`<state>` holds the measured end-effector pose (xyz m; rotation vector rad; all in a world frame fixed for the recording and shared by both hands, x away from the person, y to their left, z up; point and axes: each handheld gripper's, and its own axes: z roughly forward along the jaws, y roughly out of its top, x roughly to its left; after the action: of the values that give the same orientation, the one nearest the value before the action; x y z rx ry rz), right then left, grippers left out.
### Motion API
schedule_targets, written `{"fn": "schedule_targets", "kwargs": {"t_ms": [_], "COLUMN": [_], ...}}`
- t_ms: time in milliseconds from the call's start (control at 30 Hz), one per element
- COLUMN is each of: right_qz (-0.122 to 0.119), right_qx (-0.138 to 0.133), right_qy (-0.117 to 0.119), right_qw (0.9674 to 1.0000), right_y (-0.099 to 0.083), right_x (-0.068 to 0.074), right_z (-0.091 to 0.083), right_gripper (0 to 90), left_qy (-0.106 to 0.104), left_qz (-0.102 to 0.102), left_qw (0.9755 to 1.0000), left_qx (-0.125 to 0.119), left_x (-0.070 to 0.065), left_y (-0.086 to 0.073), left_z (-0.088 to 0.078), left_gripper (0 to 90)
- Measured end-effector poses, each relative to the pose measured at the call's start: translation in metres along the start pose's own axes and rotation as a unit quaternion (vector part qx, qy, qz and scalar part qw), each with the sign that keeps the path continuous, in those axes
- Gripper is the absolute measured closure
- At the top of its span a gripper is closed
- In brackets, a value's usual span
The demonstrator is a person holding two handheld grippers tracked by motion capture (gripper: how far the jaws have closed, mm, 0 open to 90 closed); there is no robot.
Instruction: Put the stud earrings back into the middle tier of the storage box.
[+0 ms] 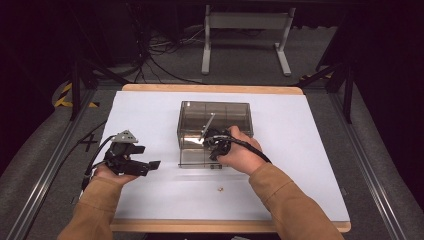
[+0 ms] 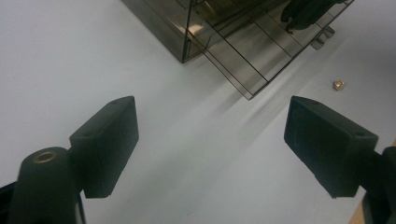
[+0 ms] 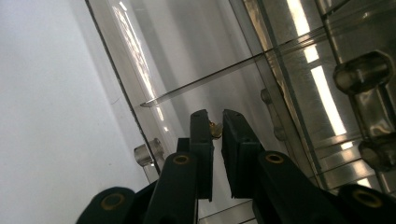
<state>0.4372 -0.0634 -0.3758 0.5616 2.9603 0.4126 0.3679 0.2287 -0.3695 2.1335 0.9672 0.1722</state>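
Observation:
A smoky clear plastic box [image 1: 215, 106] with divided compartments stands mid-table, its lid [image 1: 196, 161] folded flat toward me. My right gripper [image 1: 216, 145] reaches down into the box's near side. In the right gripper view its jaws [image 3: 217, 123] stand almost together, with a small brass nut [image 3: 215, 129] pinched between the pads. A second brass nut [image 1: 219, 189] lies loose on the white sheet in front of the box, also visible as the brass nut [image 2: 339, 85] in the left gripper view. My left gripper [image 1: 149, 156] rests left of the box, jaws [image 2: 210, 126] wide apart over bare sheet.
The white sheet [image 1: 300, 150] covers a wooden tabletop whose edge [image 1: 210, 89] shows at the back. Metal rails run along both sides of the table. A table frame and cables sit on the floor beyond.

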Motion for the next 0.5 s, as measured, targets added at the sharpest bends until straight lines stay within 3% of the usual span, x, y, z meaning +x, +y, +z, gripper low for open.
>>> {"fn": "schedule_targets", "kwargs": {"t_ms": [500], "right_qz": [-0.004], "right_qx": [-0.029], "right_qy": [-0.01], "right_qw": [0.9995], "right_y": [-0.002], "right_x": [0.004], "right_z": [-0.017], "right_gripper": [78.5], "left_qy": [0.001], "left_qz": [0.0], "left_qw": [1.0], "left_qx": [0.002], "left_x": [0.0], "left_y": [0.001], "left_z": [0.001], "left_gripper": [18.2]}}
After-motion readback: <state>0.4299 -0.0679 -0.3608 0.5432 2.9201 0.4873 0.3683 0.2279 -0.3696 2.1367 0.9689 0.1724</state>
